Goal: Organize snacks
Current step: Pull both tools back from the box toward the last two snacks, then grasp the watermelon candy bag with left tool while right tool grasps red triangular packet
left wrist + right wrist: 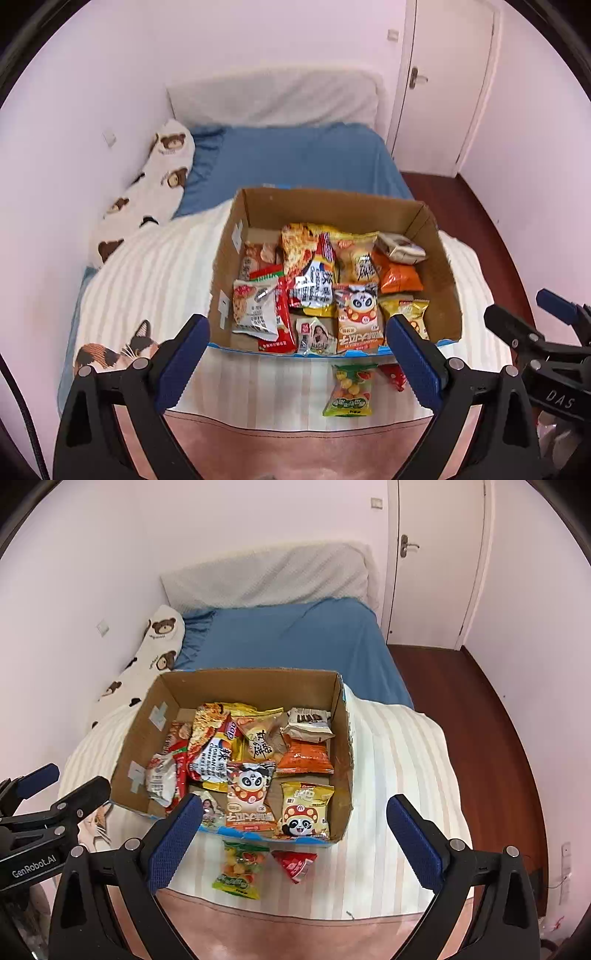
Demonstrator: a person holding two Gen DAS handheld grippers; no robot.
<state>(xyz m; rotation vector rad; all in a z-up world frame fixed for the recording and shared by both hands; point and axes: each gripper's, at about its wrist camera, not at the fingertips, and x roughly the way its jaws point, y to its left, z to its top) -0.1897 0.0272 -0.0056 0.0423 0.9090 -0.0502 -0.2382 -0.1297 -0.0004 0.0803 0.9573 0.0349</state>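
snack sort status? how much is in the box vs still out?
Mostly done: the cardboard box already holds a dozen or so packets. In hand: nothing; left gripper and right gripper are both open and empty. Left: the green candy bag and red packet on the blanket by the box's near edge.

Bed [399,760]: snack box [255,686], candy bag [238,869], red packet [295,864].

Bright, even indoor light; soft shadows, strong fisheye edge warping.
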